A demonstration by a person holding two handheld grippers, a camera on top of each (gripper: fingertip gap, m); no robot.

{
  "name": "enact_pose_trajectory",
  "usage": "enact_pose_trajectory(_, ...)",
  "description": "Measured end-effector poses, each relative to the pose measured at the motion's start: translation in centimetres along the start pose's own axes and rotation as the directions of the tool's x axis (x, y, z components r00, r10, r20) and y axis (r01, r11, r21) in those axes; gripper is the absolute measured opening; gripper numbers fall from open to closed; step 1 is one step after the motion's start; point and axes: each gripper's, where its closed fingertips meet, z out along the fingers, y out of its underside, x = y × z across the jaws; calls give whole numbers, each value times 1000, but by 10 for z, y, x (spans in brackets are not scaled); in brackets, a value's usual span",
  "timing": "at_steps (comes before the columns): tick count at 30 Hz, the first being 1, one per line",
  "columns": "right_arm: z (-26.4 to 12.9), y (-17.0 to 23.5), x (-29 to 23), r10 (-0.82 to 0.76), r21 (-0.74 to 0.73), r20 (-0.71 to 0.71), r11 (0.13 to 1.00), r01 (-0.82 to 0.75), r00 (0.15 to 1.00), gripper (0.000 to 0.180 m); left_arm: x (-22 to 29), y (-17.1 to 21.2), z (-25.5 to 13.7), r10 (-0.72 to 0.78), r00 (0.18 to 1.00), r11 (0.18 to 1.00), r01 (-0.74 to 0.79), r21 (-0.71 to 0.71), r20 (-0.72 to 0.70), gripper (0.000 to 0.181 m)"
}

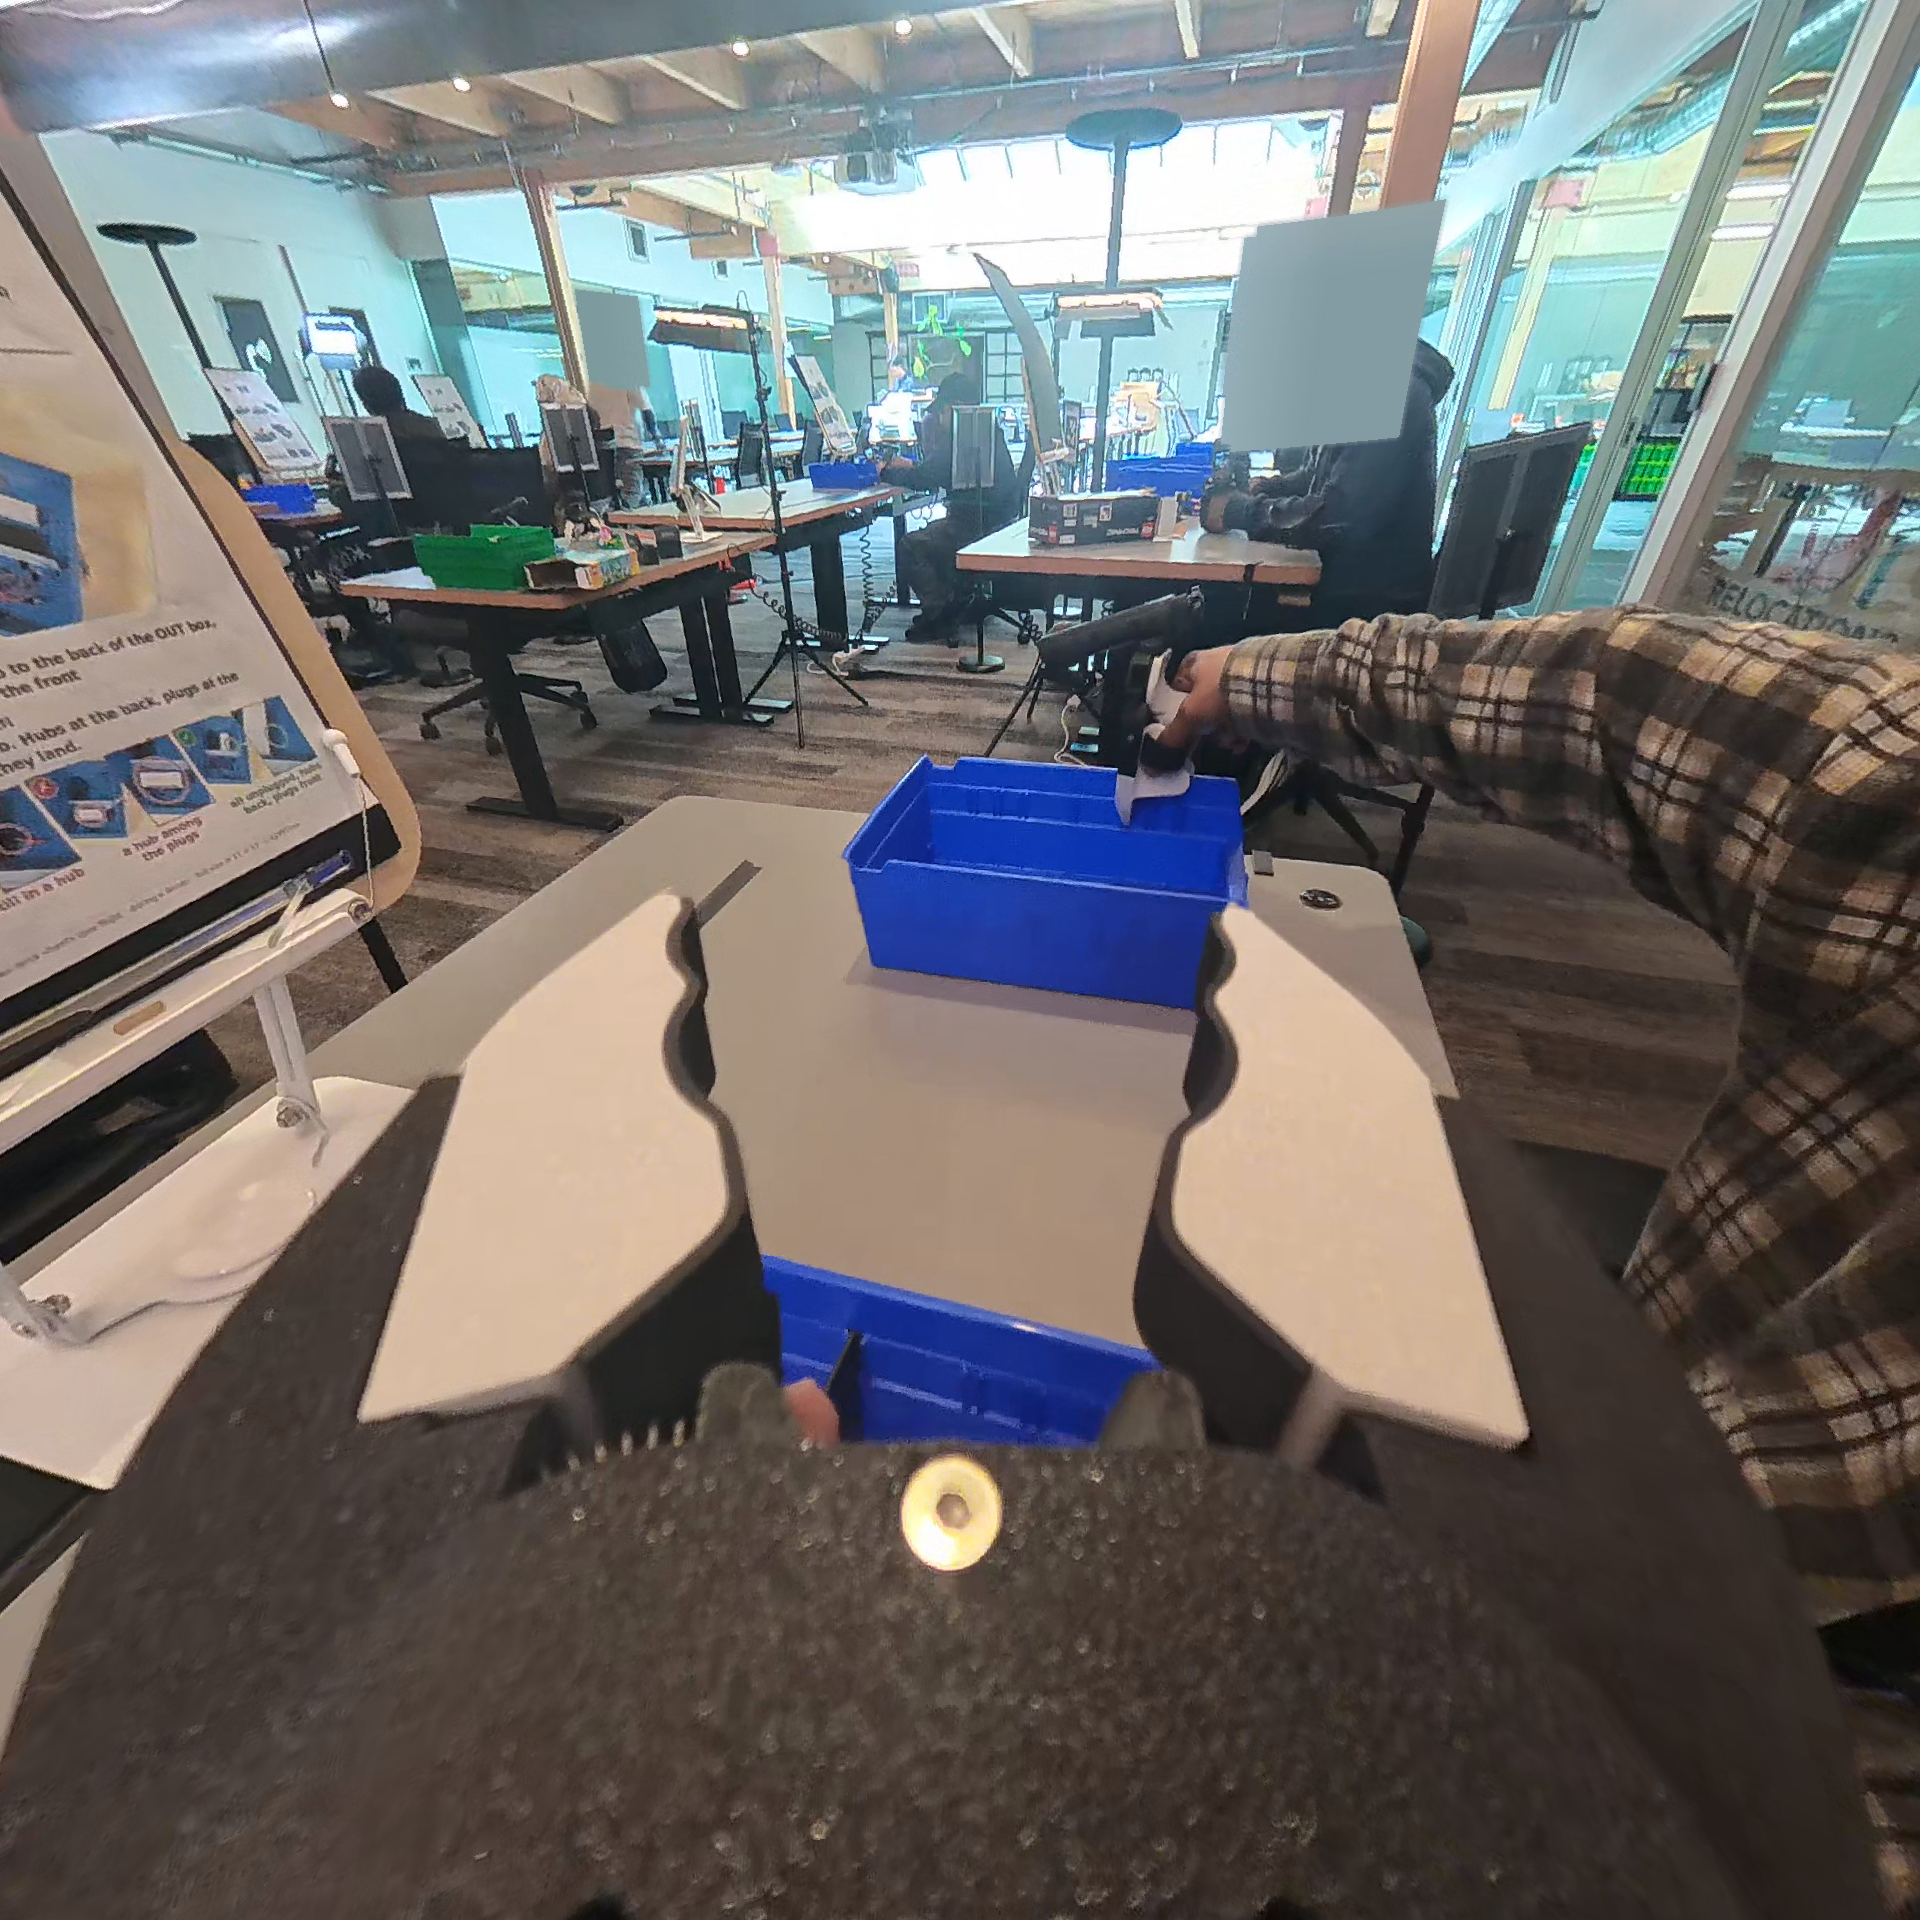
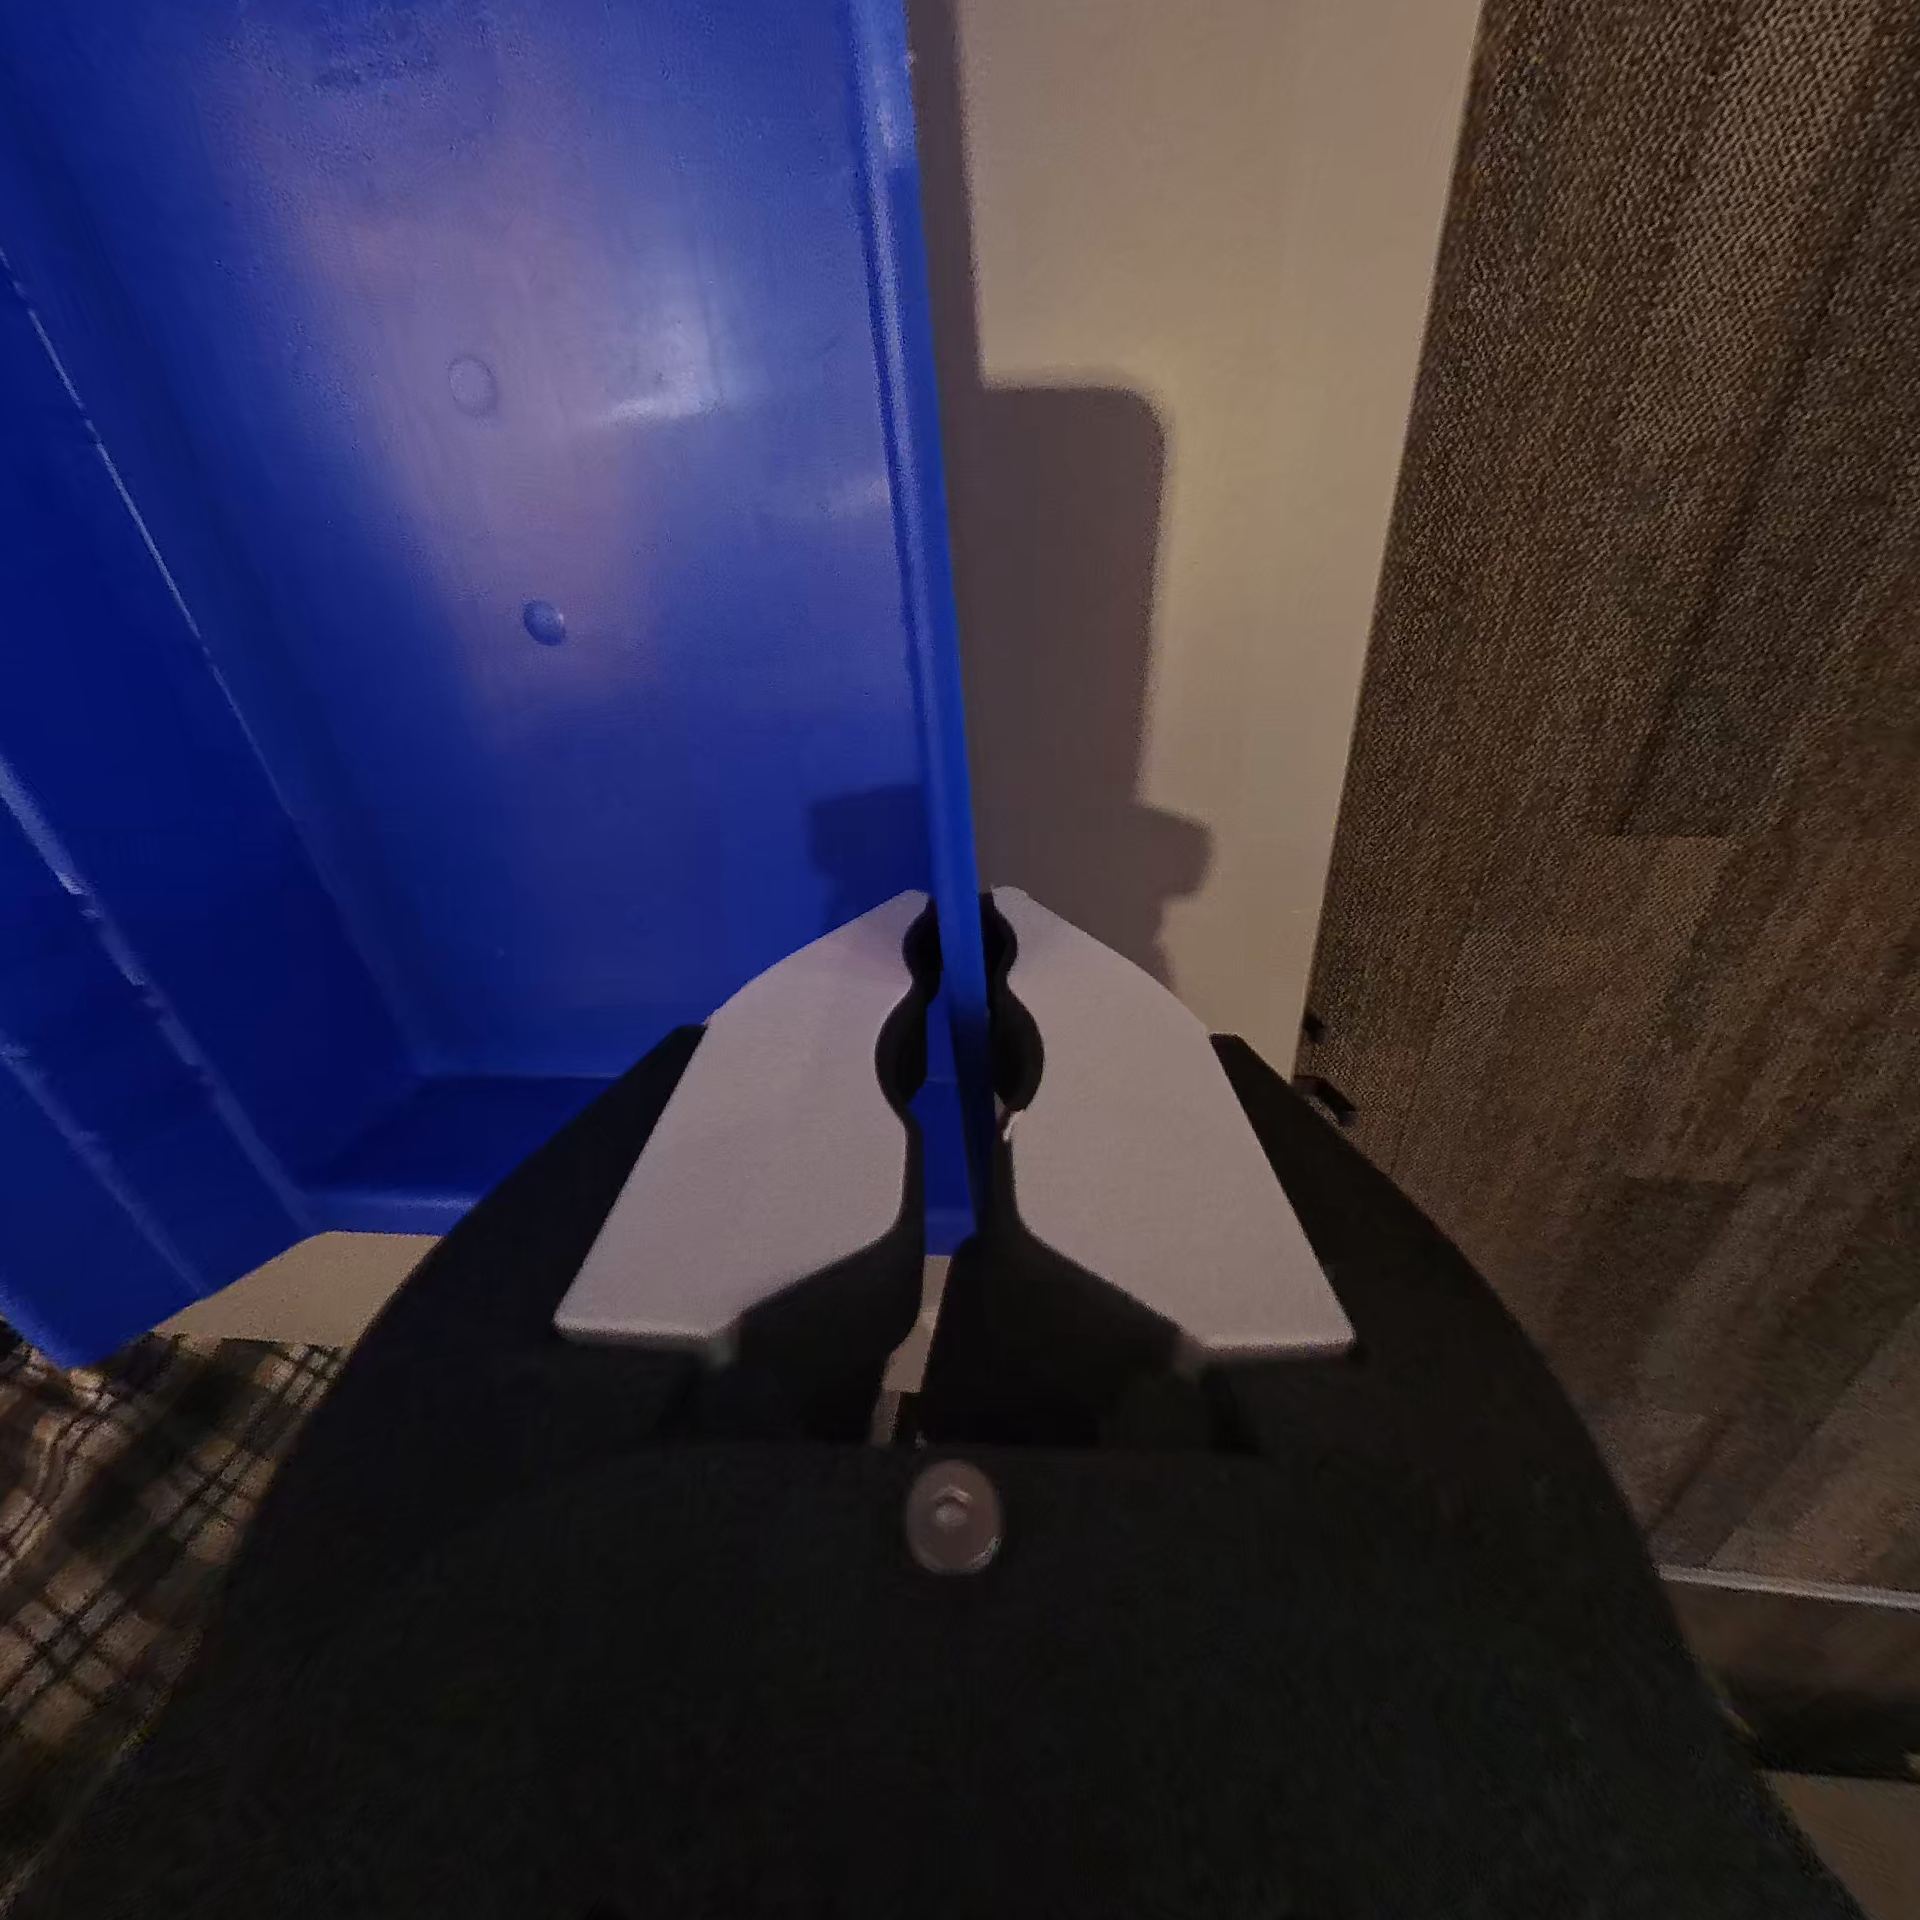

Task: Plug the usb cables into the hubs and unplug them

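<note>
No hubs or usb cables were visible; plugging was judged not yet begun. The far blue bin (image 1: 1039, 894), at 12 o'clock on the counter (image 1: 935, 1122), appeared empty. The right gripper (image 2: 961, 914) was clamped on its side wall. The left gripper (image 1: 951, 935) jaws were held wide apart, empty, above a nearer blue bin (image 1: 966, 1361).

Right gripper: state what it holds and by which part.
The right gripper is shut on the far blue bin, clamping the rim of its side wall. The left gripper holds nothing.
</note>
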Motion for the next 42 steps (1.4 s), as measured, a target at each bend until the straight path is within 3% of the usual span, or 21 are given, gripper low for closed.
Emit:
enact_pose_trajectory(27,-5,4,42,-112,-25,-5,993,112,994,6,-6,12,14,-39,999,999,39,-25,-9,88)
enact_pose_trajectory(29,-8,5,44,-133,-24,-31,991,133,991,12,-6,11,13,-43,999,999,43,-21,-12,88)
enact_pose_trajectory(32,-20,8,44,-125,-8,-34,992,125,992,41,-5,8,11,-43,999,999,42,-12,-14,88)
enact_pose_trajectory(35,-55,-3,43,-101,110,-82,988,110,992,48,-2,3,7,-33,999,999,34,6,-16,89)
enact_pose_trajectory(37,-93,-22,20,-130,282,-95,947,152,987,49,0,-1,4,-23,1000,1000,23,17,-15,89)
enact_pose_trajectory(42,-183,-51,-113,-337,664,-217,637,392,916,64,2,-8,0,5,1000,1000,-5,30,5,90)
